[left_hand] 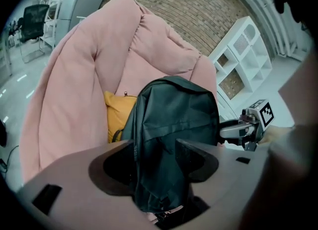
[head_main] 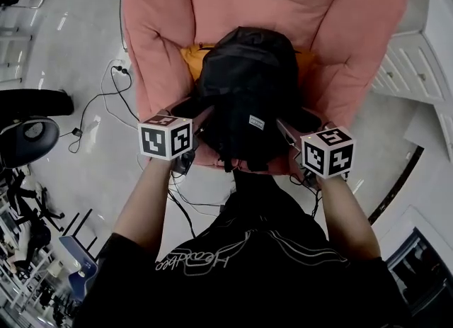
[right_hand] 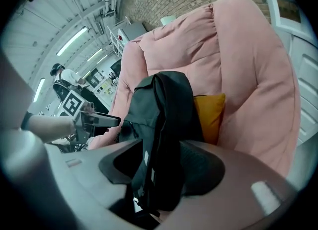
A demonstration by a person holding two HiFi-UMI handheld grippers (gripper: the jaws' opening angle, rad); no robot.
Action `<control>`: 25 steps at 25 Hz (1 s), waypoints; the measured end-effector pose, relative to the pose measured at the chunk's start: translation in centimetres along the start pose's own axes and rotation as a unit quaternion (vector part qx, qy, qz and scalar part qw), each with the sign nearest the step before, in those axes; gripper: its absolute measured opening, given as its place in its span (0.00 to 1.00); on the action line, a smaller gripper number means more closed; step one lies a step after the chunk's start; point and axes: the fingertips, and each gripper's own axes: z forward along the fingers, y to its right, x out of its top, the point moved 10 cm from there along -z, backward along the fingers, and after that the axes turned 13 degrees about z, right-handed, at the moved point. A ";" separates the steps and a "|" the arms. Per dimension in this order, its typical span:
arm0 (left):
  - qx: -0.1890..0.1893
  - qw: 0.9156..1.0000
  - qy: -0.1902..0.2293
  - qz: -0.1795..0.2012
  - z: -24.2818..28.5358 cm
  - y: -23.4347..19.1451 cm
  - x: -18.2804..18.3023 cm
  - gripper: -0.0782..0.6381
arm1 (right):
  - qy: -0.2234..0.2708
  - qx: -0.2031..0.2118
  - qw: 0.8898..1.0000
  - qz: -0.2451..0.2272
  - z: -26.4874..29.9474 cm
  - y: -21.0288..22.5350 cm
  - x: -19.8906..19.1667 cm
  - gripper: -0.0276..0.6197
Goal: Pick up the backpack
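Observation:
A black backpack stands upright on the seat of a pink armchair, leaning back against a yellow cushion. My left gripper is at the pack's lower left side and my right gripper at its lower right side, both pointing down and forward. In the left gripper view the backpack fills the gap between the wide jaws of the left gripper. In the right gripper view the backpack likewise sits between the spread jaws of the right gripper. Both are open, and the pads do not press the fabric.
Black cables trail over the grey floor left of the chair, near a dark office chair. White cabinets stand to the right. A white shelf unit stands against a brick wall behind the armchair.

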 end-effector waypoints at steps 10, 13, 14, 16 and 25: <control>-0.005 1.000 -0.011 -0.005 3.2 -2.4 -0.2 0.44 | -0.008 -0.018 1.000 0.000 2.9 0.6 -0.2 0.39; -0.012 1.000 -0.015 -0.003 3.8 -2.6 -0.1 0.44 | -0.009 -0.020 1.000 0.008 3.4 0.7 -0.4 0.38; -0.016 1.000 -0.015 -0.004 4.0 -2.7 -0.1 0.44 | -0.009 -0.020 1.000 0.011 3.6 0.7 -0.4 0.38; -0.022 1.000 -0.015 -0.005 4.2 -2.9 0.0 0.44 | -0.009 -0.020 1.000 0.015 3.8 0.7 -0.4 0.38; -0.043 0.999 -0.009 0.001 4.5 -2.6 0.0 0.39 | -0.005 -0.029 0.999 0.029 4.8 1.0 -0.8 0.33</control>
